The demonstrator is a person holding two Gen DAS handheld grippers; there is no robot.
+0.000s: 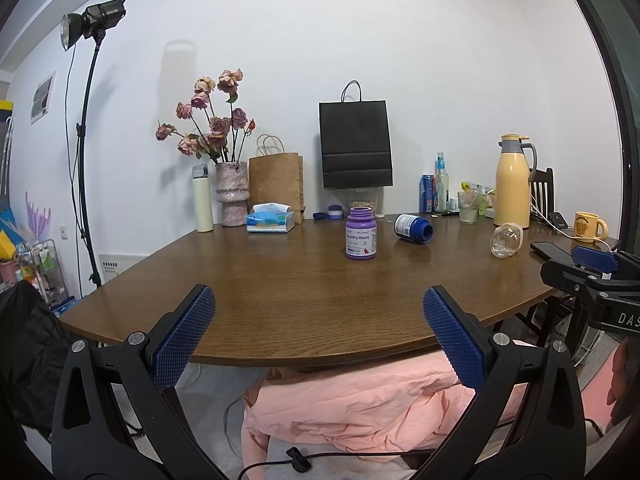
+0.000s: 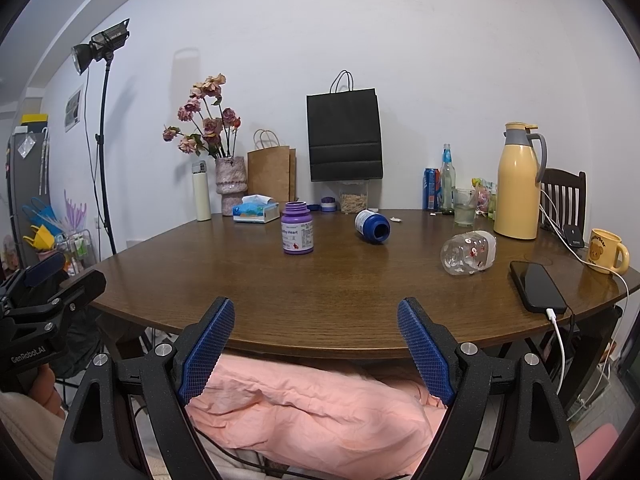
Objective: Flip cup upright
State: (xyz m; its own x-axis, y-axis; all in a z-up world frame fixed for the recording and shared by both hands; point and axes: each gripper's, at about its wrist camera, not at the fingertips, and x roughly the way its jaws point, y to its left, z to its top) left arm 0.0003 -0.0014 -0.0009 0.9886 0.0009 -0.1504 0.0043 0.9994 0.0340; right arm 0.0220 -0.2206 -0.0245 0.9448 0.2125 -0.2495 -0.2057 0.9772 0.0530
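A clear glass cup (image 2: 468,253) with small flower prints lies on its side on the brown table (image 2: 340,292), right of centre; it also shows in the left wrist view (image 1: 506,240). My right gripper (image 2: 316,316) is open and empty at the table's near edge, well short of the cup. My left gripper (image 1: 319,308) is open and empty at the near edge, left of the cup. Each gripper shows at the edge of the other's view.
A purple bottle (image 2: 297,234) stands mid-table and a blue bottle (image 2: 372,226) lies on its side. A black phone (image 2: 537,286) on a cable, a yellow mug (image 2: 606,250) and a yellow thermos jug (image 2: 519,181) sit right. Bags, vase and tissue box line the back.
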